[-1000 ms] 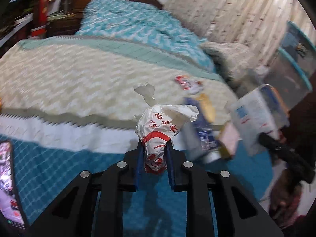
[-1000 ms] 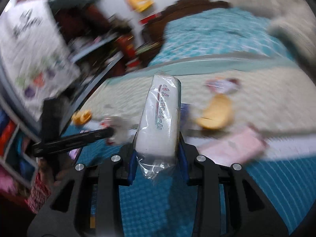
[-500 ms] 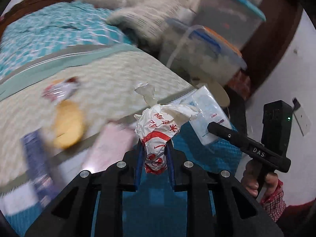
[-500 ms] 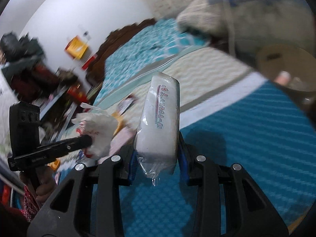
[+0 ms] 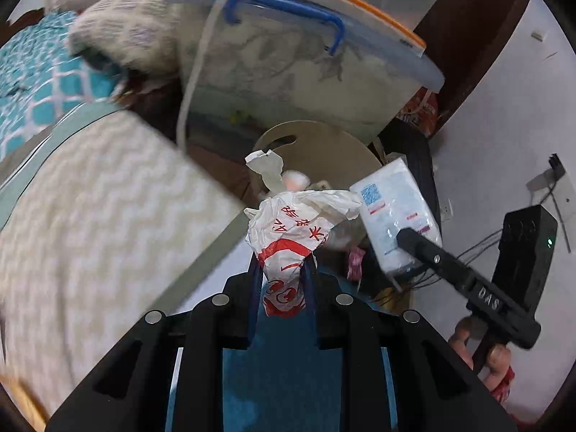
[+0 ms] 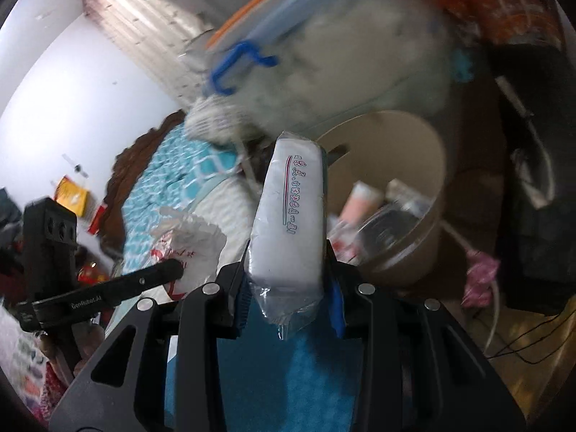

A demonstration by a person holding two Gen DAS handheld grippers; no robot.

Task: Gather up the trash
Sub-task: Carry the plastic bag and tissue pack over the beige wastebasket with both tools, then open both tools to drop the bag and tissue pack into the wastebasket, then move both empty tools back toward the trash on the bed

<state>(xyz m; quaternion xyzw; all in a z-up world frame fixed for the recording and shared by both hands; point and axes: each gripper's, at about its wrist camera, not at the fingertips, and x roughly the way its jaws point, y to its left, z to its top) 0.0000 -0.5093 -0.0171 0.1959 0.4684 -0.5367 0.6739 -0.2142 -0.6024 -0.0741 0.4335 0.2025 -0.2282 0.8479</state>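
Trash is carried over the bed: a light, crushable crumpled wrapper (image 5: 288, 241) is clamped low by the left gripper (image 5: 283, 288), a soft tissue pack (image 6: 291, 216) by the right gripper (image 6: 289, 298), the bin (image 6: 424, 165) at two o'clock.

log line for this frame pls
left gripper: shut on wrapper | right gripper: shut on tissue pack | bin: beside bed, trash inside | phase: carrying both toward bin, nothing dropped yet
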